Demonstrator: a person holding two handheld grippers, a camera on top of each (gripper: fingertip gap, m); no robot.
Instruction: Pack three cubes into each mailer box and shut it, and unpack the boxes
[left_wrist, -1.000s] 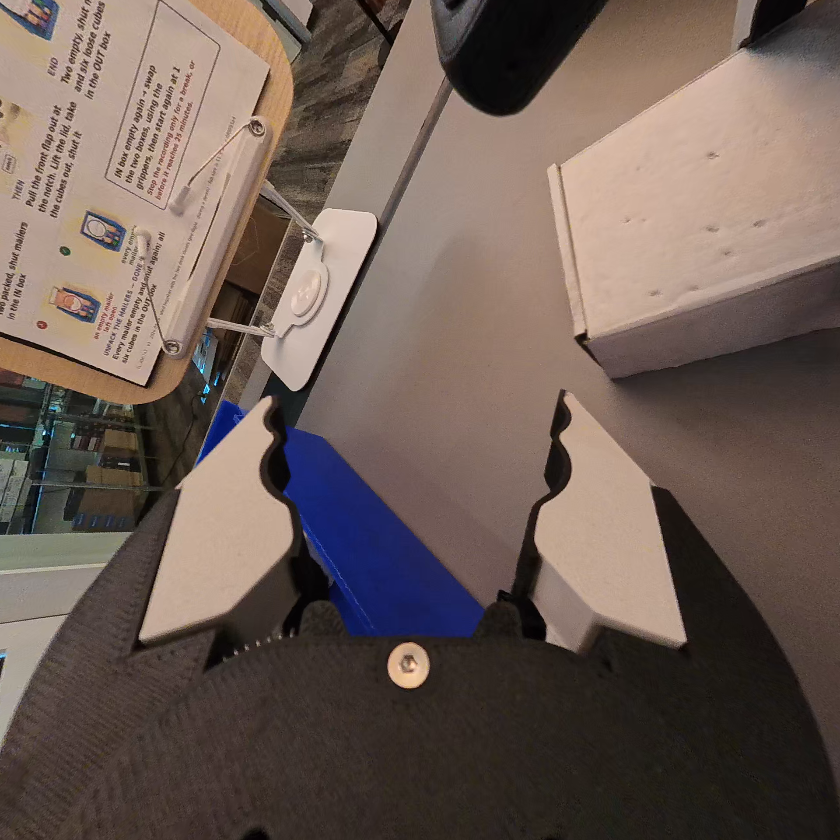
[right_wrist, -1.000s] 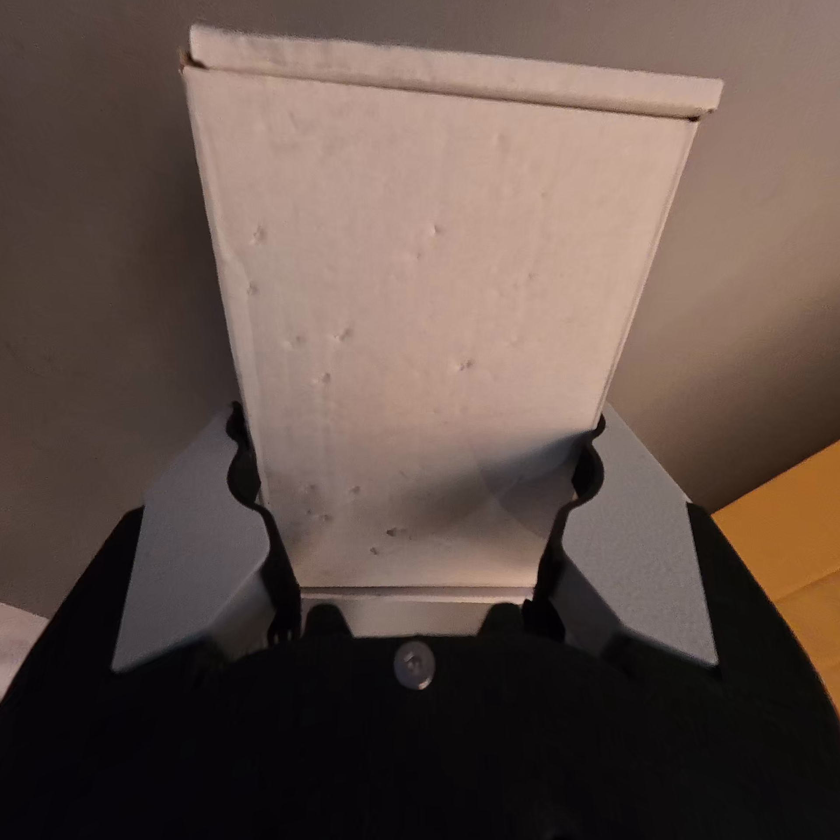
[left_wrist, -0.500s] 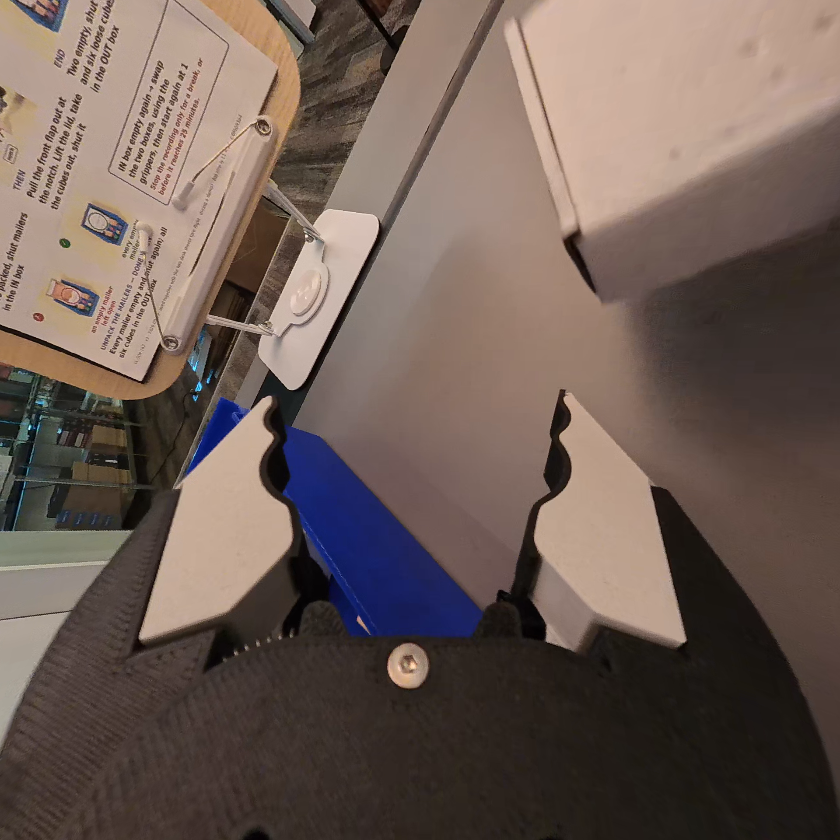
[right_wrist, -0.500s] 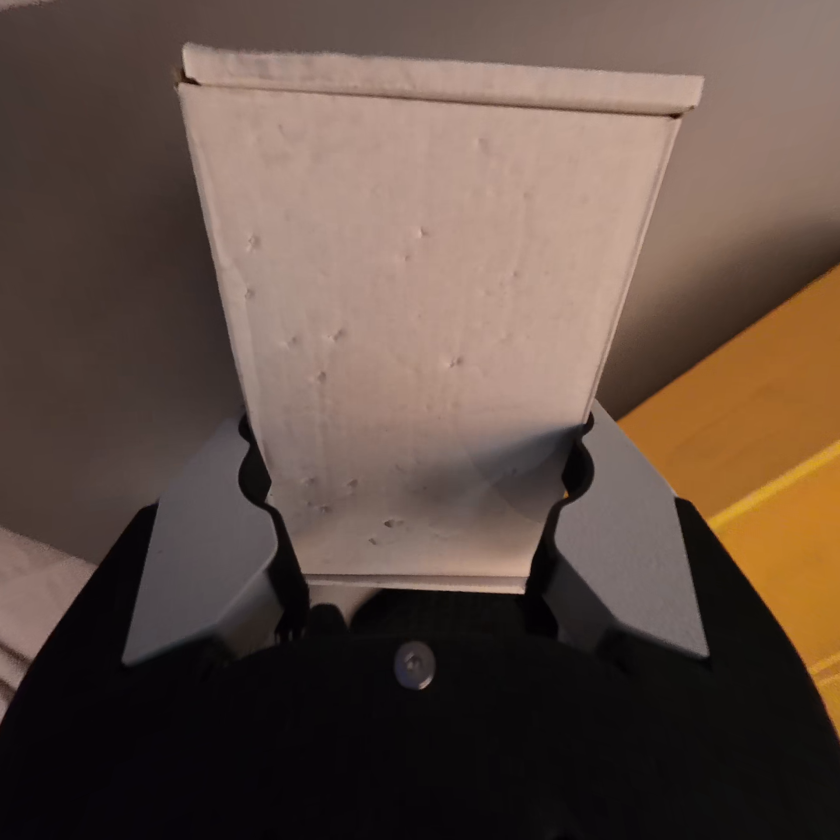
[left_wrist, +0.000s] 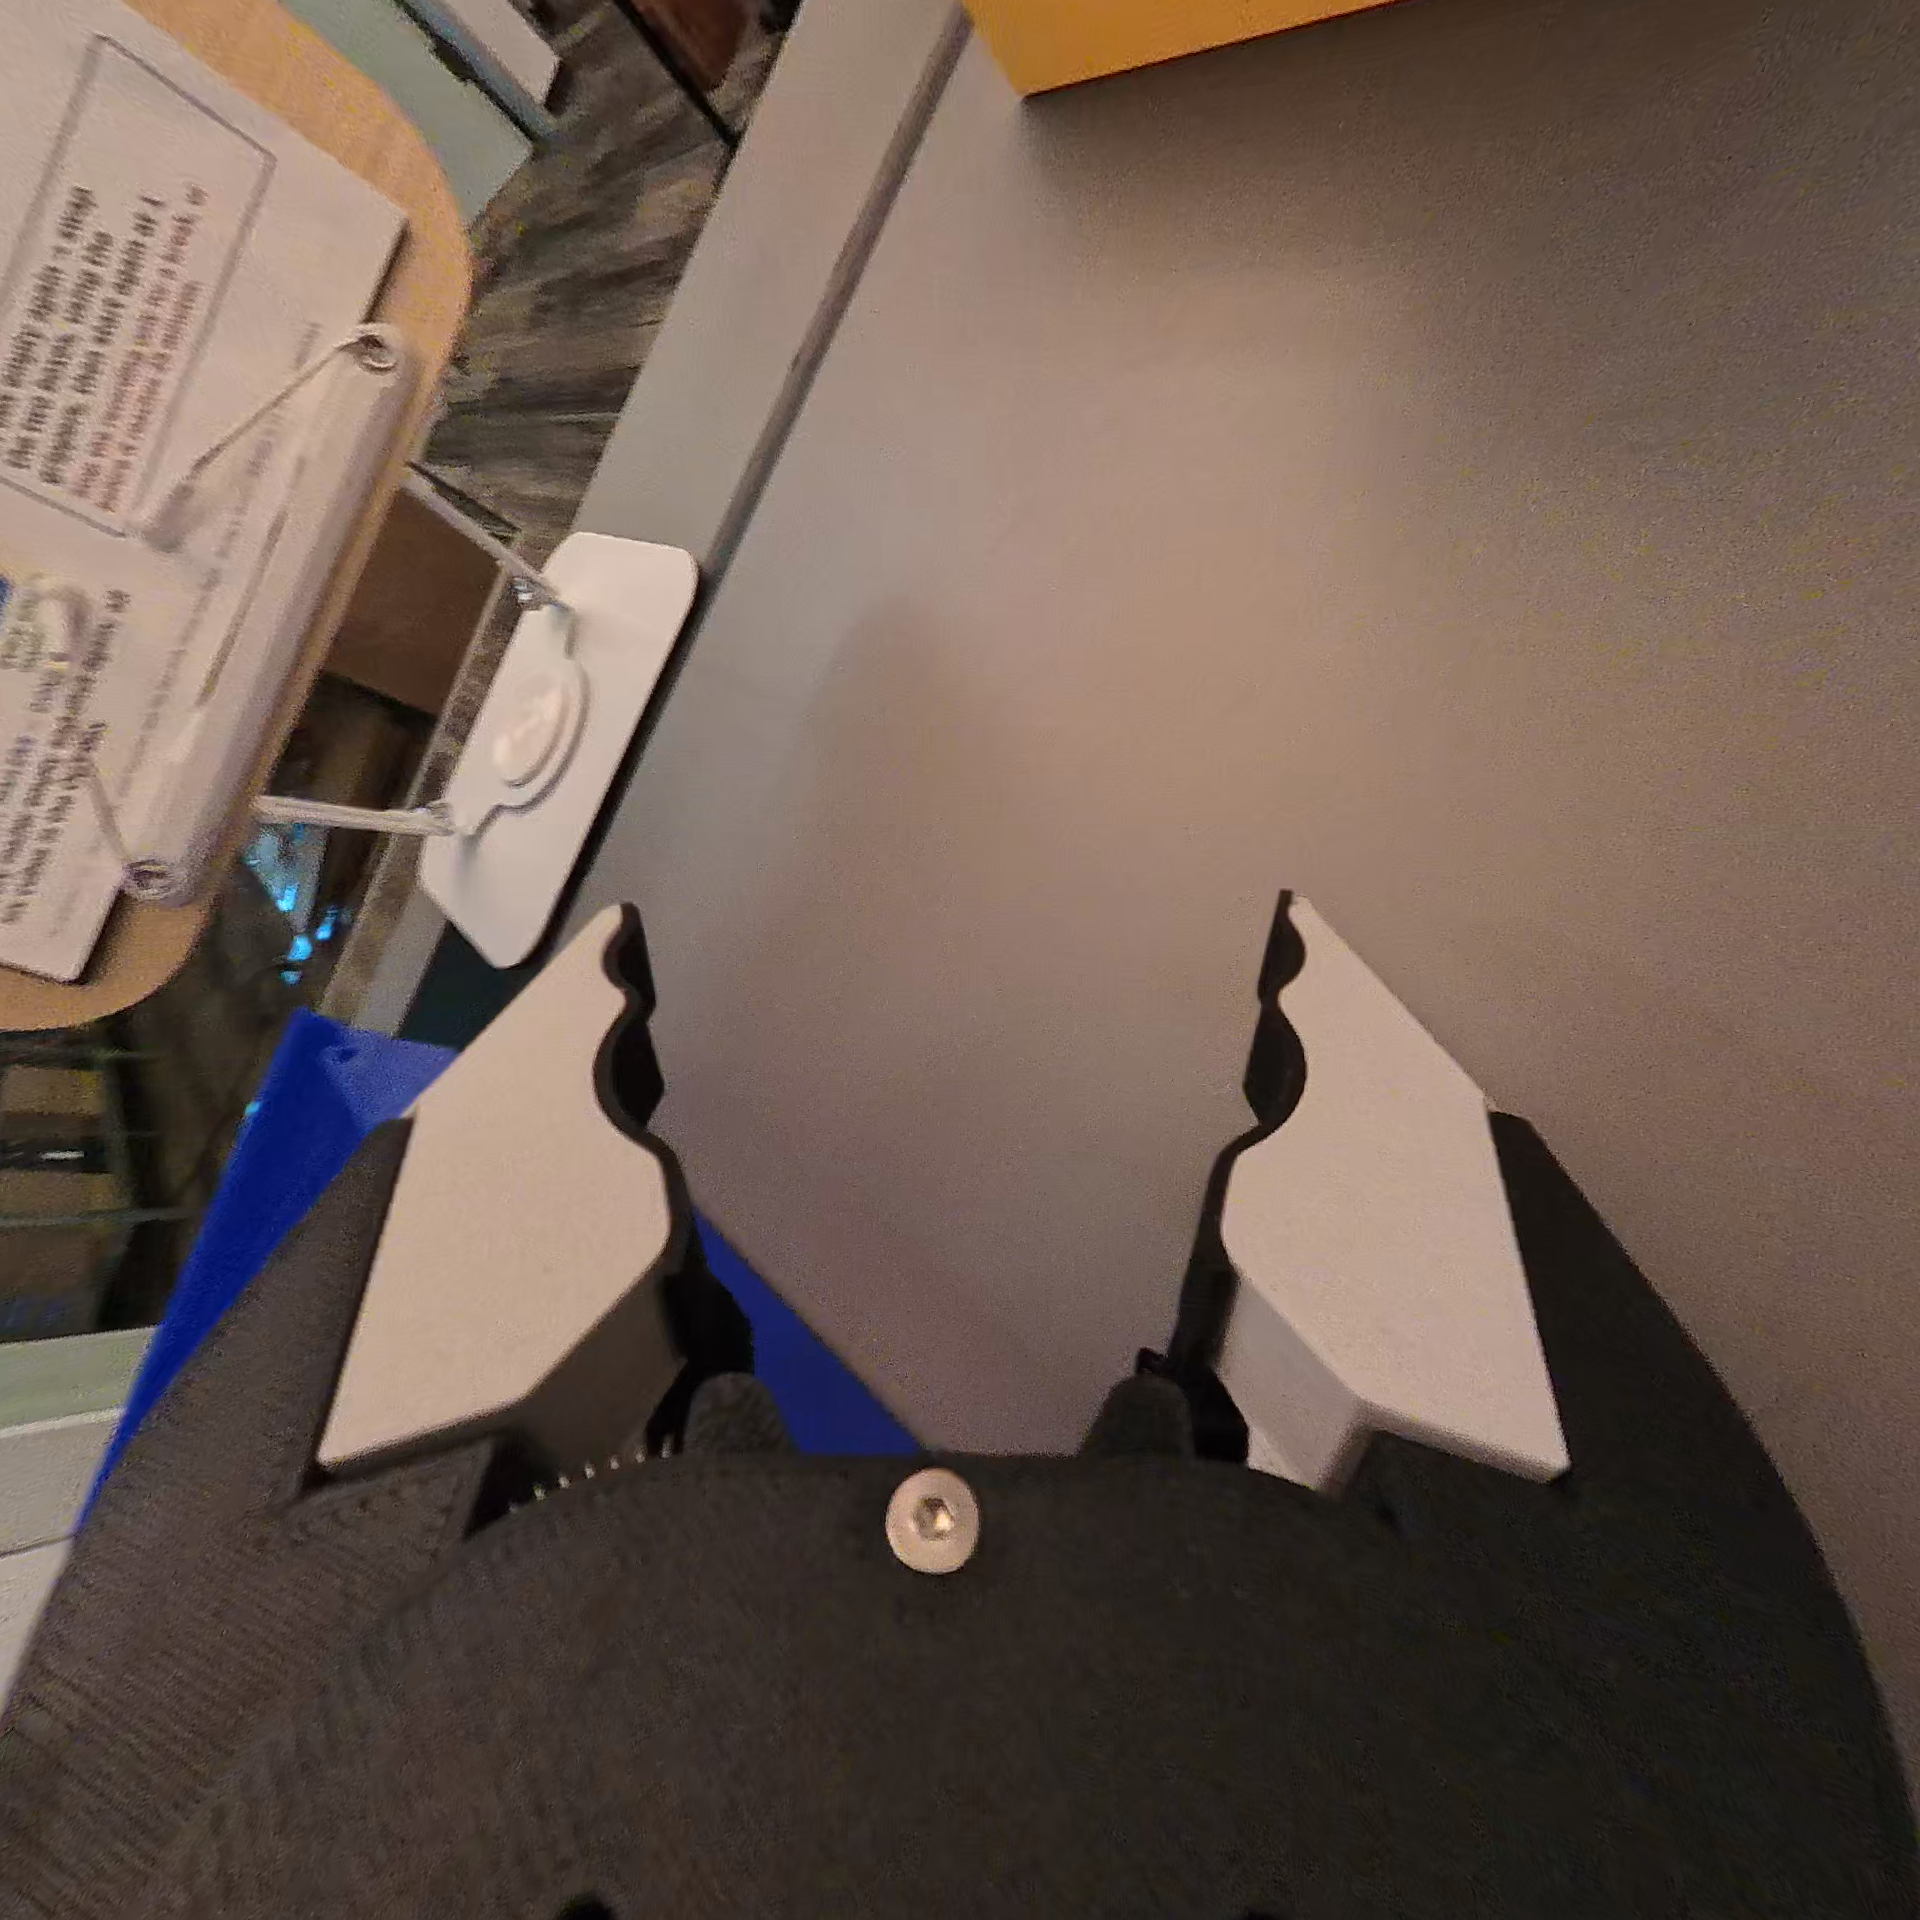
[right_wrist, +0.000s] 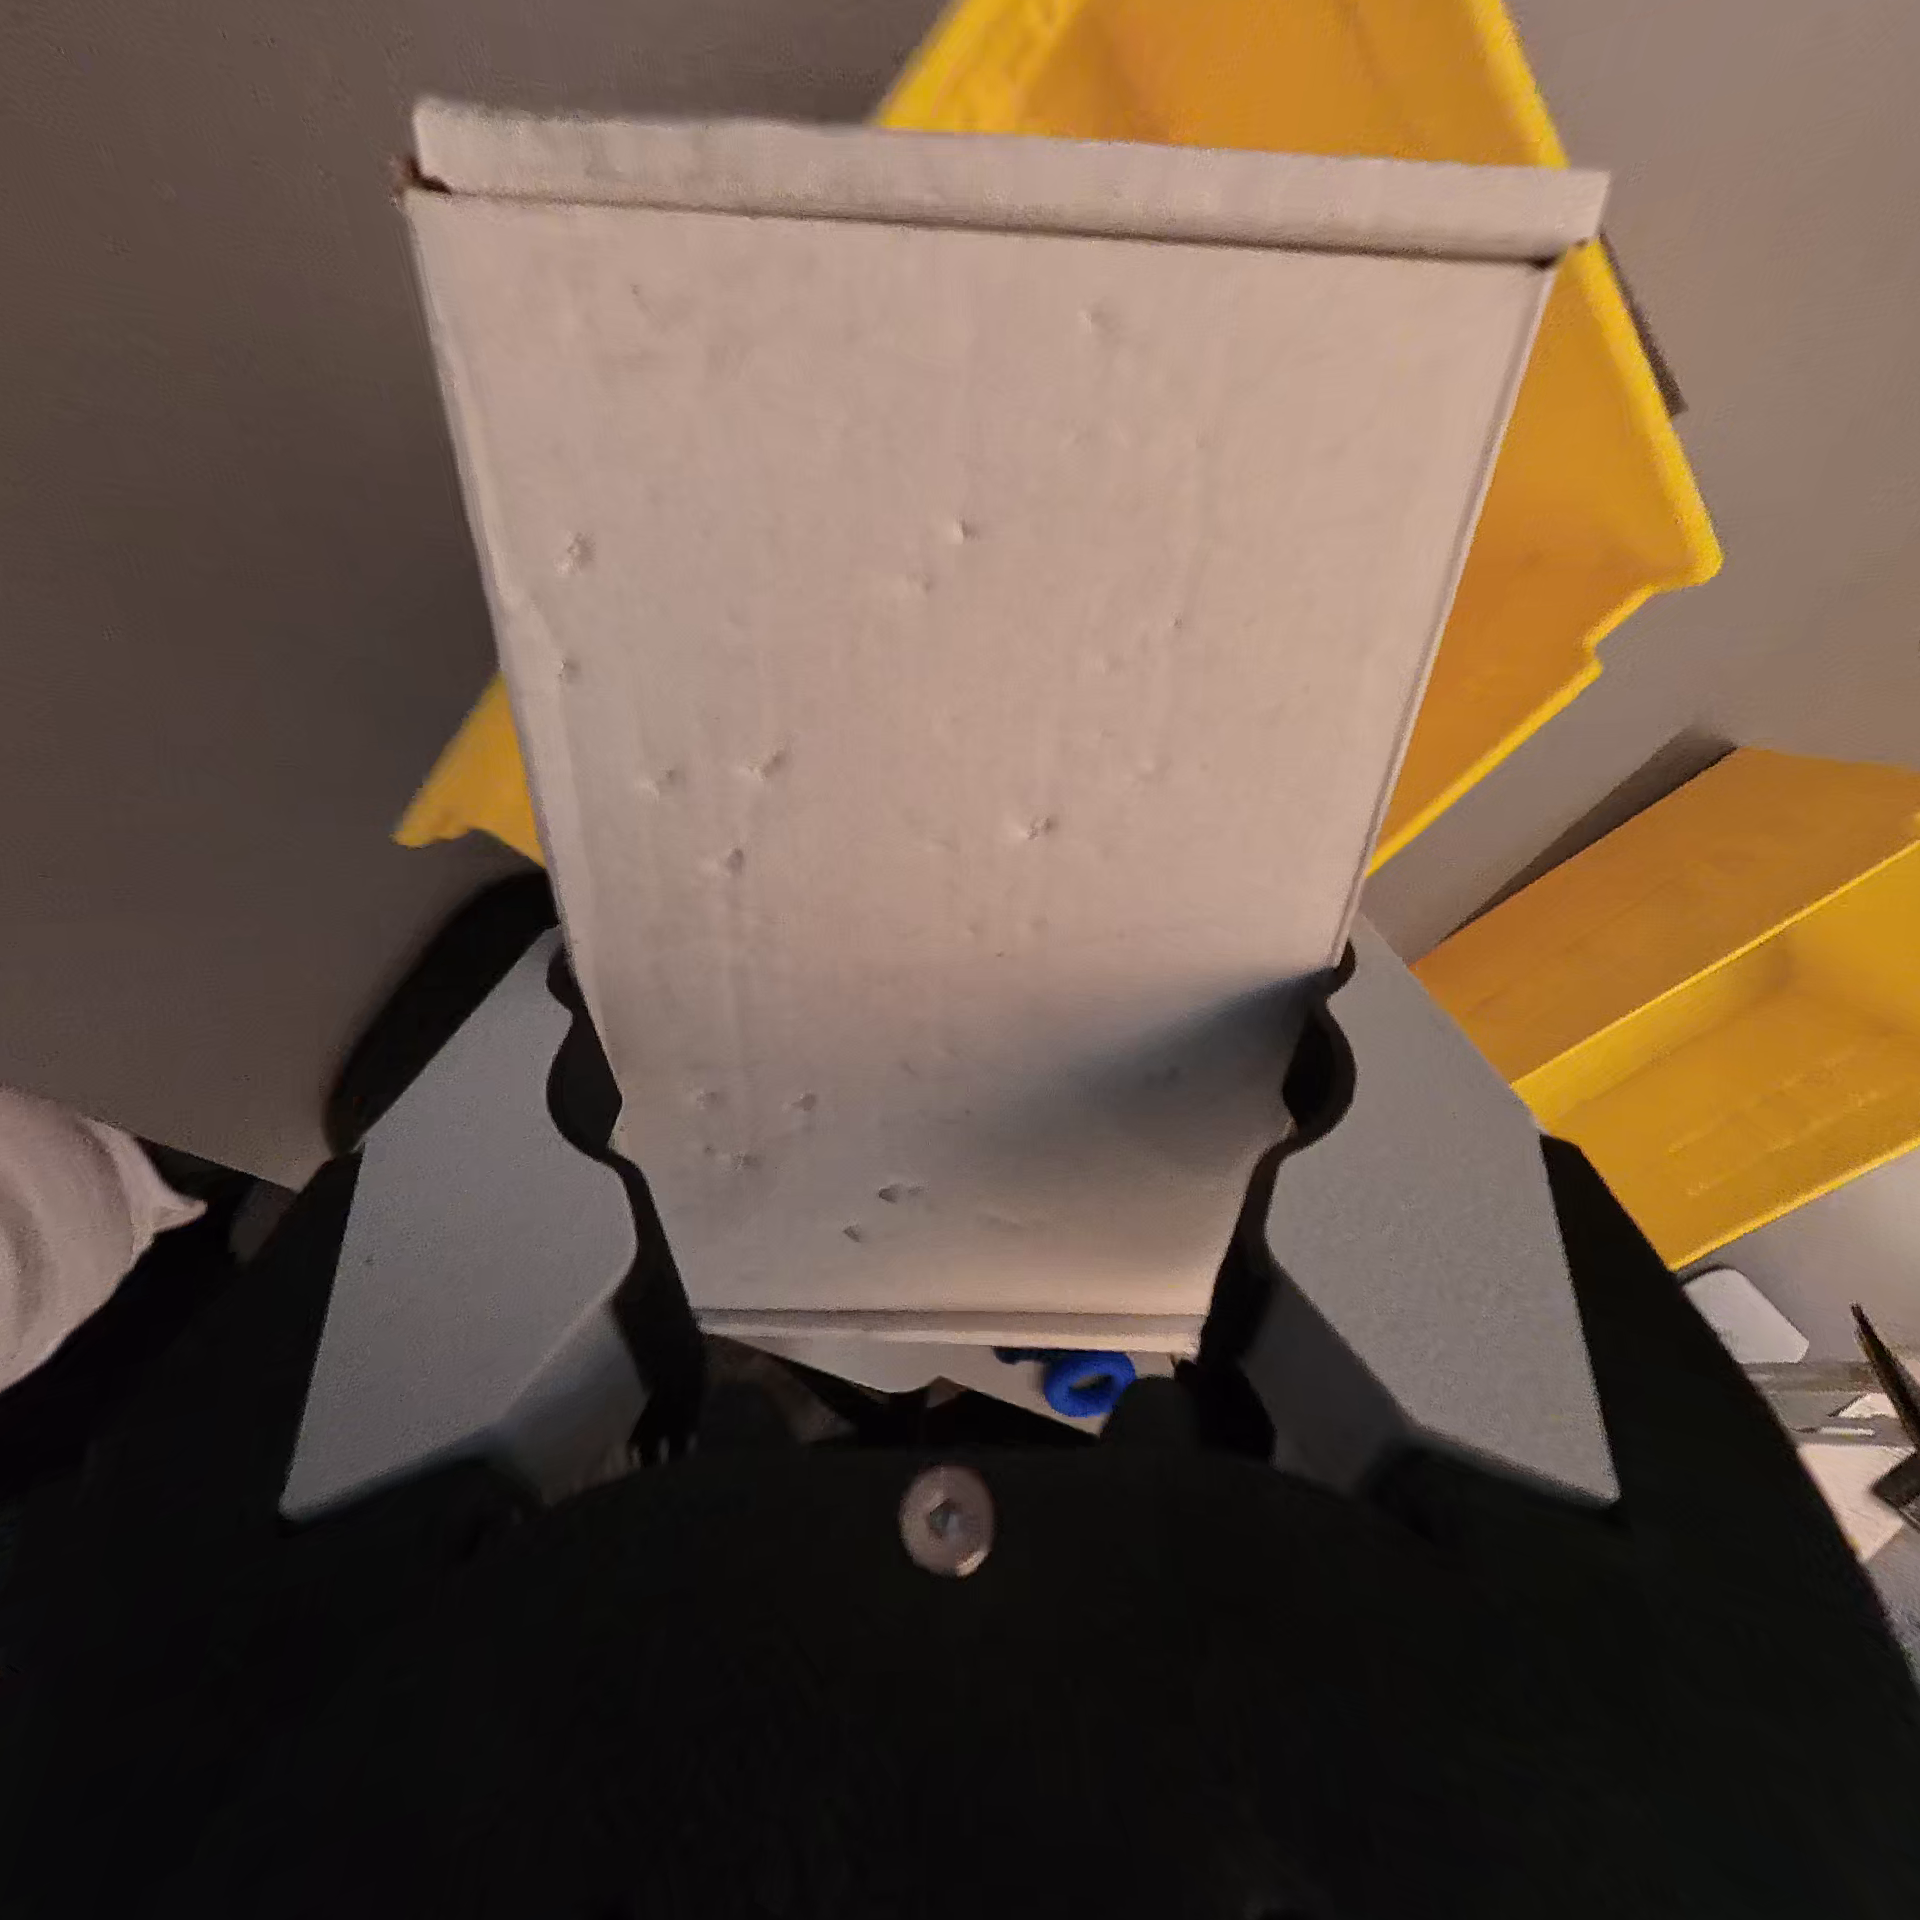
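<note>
Mailer box (right_wrist: 935, 675) clamped shut-lidded in my right gripper (right_wrist: 951, 1049), long axis running forward over a yellow bin (right_wrist: 1621, 582). My left gripper (left_wrist: 956, 1049) gapes empty, box out of its view.

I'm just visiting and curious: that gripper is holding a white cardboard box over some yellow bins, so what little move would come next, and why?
Probably lower it into the bin. The right gripper grips the shut white mailer box above a yellow bin; the left gripper is open and empty.
</note>
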